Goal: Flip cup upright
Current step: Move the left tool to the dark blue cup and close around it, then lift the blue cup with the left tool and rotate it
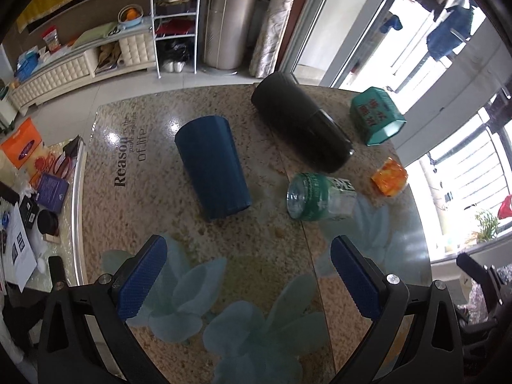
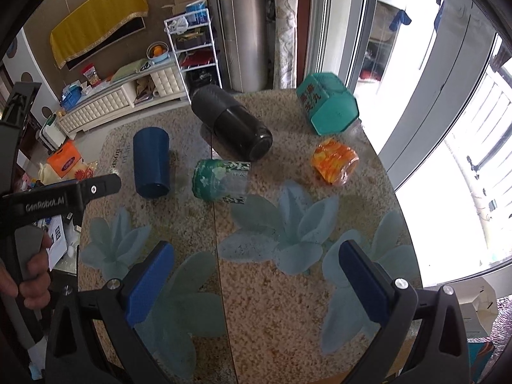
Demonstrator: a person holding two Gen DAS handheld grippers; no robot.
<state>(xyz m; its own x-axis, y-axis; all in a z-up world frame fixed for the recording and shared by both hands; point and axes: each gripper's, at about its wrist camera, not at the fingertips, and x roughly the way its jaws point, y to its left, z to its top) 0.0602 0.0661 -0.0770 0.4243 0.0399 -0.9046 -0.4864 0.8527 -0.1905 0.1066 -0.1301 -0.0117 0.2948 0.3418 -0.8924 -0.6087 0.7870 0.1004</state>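
Blue cup [image 1: 212, 166] seen upside down on the table [image 1: 262, 240], at 11 o'clock of the left gripper [image 1: 248, 280], jaws spread wide with nothing held, right gripper [image 2: 256, 283] likewise spread, green bottle [image 1: 320, 200] lying at its 12 o'clock.

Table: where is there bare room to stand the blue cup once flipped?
Bare stretch on the table: the near flower-print area between the blue cup and both open grippers. Crowded on the far right, around the black flask, green bottle, orange packet and teal tin.
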